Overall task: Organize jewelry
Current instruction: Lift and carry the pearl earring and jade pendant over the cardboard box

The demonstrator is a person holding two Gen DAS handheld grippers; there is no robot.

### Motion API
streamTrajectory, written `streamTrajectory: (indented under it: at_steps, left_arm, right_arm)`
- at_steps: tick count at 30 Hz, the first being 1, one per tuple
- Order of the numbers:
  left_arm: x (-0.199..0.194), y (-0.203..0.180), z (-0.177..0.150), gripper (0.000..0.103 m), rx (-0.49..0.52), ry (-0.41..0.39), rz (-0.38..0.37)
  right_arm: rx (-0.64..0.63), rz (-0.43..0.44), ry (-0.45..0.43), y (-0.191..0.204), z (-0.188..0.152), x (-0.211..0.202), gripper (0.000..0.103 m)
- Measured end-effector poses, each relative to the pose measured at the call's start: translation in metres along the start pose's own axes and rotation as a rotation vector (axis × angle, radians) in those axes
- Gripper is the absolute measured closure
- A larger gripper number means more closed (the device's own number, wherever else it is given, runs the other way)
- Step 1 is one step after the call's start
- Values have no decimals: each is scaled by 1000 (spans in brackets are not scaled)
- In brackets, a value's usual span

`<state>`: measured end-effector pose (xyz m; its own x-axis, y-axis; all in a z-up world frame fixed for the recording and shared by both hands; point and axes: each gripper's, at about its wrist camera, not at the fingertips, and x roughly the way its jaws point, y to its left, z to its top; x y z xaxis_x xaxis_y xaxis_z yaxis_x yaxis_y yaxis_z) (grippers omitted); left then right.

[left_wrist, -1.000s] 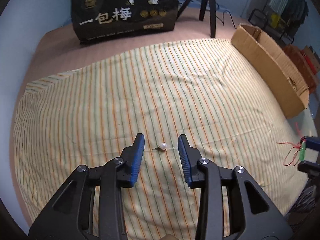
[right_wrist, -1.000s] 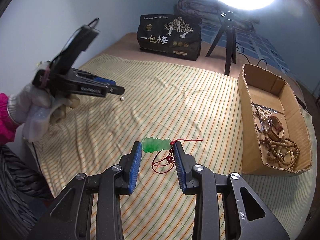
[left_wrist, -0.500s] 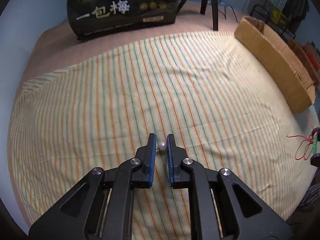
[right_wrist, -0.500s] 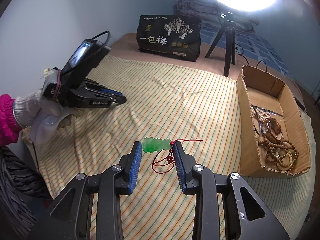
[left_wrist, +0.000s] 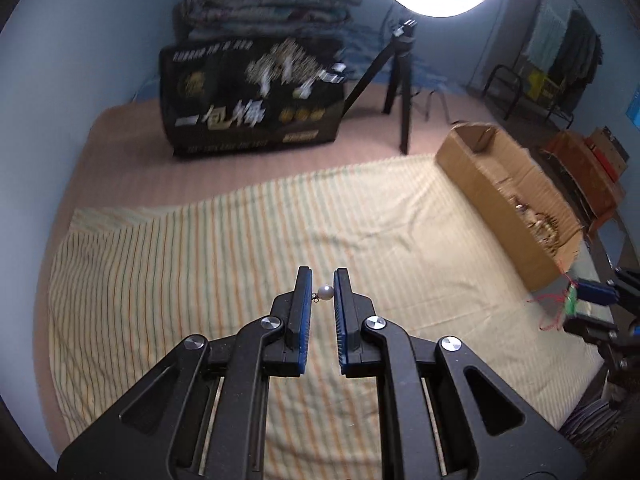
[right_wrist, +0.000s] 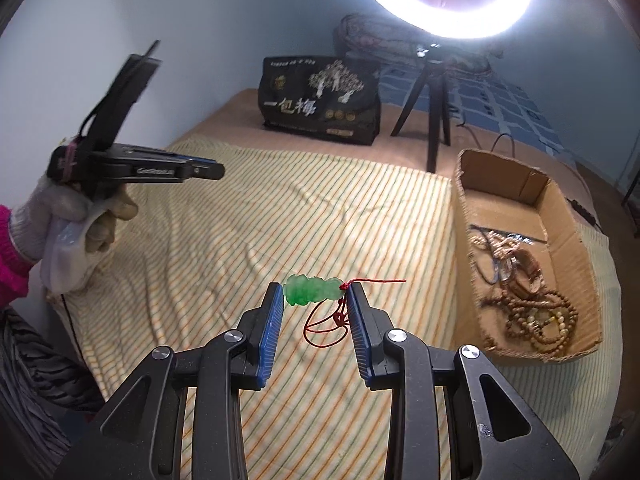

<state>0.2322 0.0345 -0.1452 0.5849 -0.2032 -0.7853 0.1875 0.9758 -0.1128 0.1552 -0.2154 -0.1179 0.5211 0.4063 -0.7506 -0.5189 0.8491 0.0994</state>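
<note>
My left gripper (left_wrist: 322, 289) is shut on a small white pearl earring (left_wrist: 325, 292), which hangs clear above the striped cloth (left_wrist: 224, 248). In the right wrist view that same left gripper (right_wrist: 218, 170) is held up at the left by a gloved hand (right_wrist: 72, 216). My right gripper (right_wrist: 315, 294) is shut on a green jade pendant (right_wrist: 310, 289), lifted off the cloth, and its red cord (right_wrist: 328, 322) dangles below. The pendant (left_wrist: 571, 303) also shows at the right edge of the left wrist view. A cardboard box (right_wrist: 536, 200) at the right holds several bead bracelets (right_wrist: 536, 312).
A black printed bag (right_wrist: 320, 104) stands at the far side of the bed. A ring light on a black tripod (right_wrist: 434, 116) stands beside the box. Folded blankets (left_wrist: 264, 8) are stacked against the far wall. The cloth lies wrinkled between the grippers and the box.
The left gripper closed on the pearl earring and lifted it off the cloth, tilting upward. The right gripper rose slightly with the jade pendant still held.
</note>
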Motion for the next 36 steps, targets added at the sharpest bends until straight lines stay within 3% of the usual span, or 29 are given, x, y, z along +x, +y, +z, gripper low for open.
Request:
streamTrajectory:
  at_steps: [11,21,36]
  left_arm:
    - [-24,-59,41,94,37,-106,-99]
    - [-18,-123,72,94,66,-151,-192]
    - [37,-184,101,94,83,-144,-231]
  right_arm:
    - [106,-77,-94,-60,33,-35,72]
    - [229,-133,-184,-121,66,-56,72]
    - [285,-231,-126,-184,76,-16,72]
